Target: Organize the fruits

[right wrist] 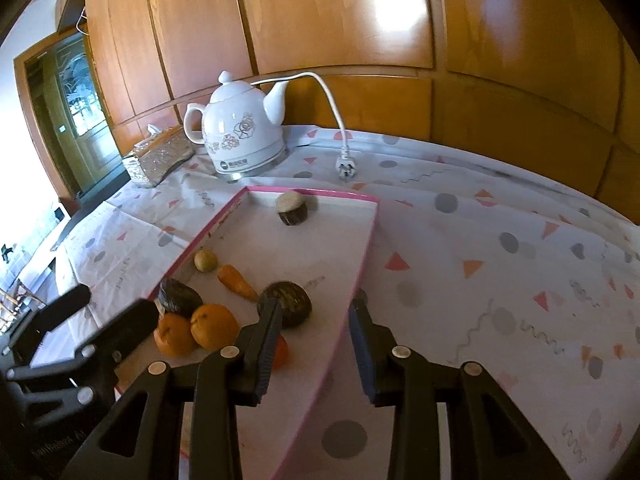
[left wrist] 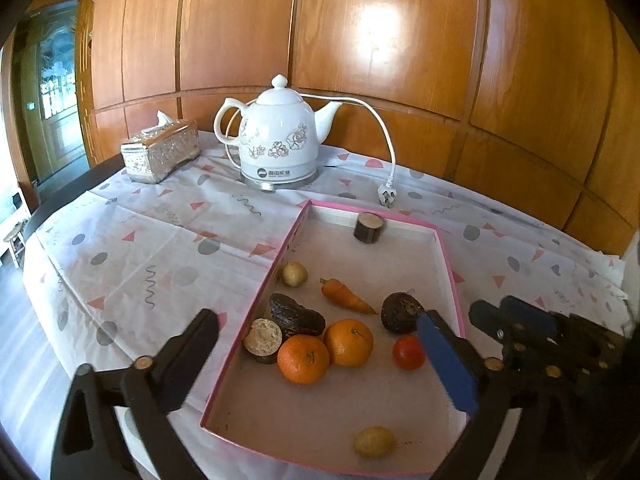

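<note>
Fruits [left wrist: 326,346] in pink-rimmed tray [left wrist: 256,300]; left tongs [left wrist: 320,334] spread wide, right tongs [right wrist: 314,314] parted, both empty; kettle [left wrist: 276,140] label unreadable.

Tray's [left wrist: 256,300] far half open — fruit cluster [left wrist: 320,344] crowds near-left.

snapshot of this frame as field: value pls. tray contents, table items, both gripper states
tray: pink-rimmed tray on patterned tablecloth
in tray: two oranges, small red fruit, carrot, dark round fruit, dark oblong fruit, two small pale round items, two cut stem pieces
behind tray: white kettle, its plug lying unplugged, tissue box
left hand-held gripper: wide open, nothing held
right hand-held gripper: open, straddling the tray's right rim, holding nothing
</note>
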`<state>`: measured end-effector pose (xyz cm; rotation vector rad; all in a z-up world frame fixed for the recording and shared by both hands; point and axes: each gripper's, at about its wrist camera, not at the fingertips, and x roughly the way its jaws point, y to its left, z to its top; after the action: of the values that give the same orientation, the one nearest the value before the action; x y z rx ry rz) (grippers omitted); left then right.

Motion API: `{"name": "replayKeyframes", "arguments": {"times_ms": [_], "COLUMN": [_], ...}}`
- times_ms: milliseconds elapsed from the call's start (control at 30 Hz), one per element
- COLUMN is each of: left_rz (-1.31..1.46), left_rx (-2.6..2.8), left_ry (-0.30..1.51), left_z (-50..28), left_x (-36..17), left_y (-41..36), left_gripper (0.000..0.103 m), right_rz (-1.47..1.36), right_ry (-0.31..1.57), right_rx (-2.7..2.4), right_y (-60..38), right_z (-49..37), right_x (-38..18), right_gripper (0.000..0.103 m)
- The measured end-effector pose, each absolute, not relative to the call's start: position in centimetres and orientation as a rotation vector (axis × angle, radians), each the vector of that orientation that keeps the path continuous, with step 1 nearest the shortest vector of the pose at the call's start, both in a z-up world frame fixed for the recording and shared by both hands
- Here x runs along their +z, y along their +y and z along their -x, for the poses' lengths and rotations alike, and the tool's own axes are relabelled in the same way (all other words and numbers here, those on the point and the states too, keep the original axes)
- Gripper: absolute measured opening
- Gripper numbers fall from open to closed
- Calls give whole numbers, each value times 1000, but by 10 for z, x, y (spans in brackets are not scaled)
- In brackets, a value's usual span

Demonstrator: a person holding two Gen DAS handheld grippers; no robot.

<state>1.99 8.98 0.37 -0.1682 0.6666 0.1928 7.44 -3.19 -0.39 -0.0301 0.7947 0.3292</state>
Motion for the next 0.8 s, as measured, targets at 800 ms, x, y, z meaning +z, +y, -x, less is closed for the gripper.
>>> {"name": "replayKeyframes", "arguments": {"times_ms": [800], "left_rz": [123], "left_rx": [203], "left_ry": [602], "left_z": [-2], "left_x": [21], "left_y": [77], "left_gripper": [103], "right_rz": [91], "right_ry": [734], "right_rx": [270], "right_y": [-33], "right_z": [-39], "right_x": [-4], "right_gripper": [35]}}
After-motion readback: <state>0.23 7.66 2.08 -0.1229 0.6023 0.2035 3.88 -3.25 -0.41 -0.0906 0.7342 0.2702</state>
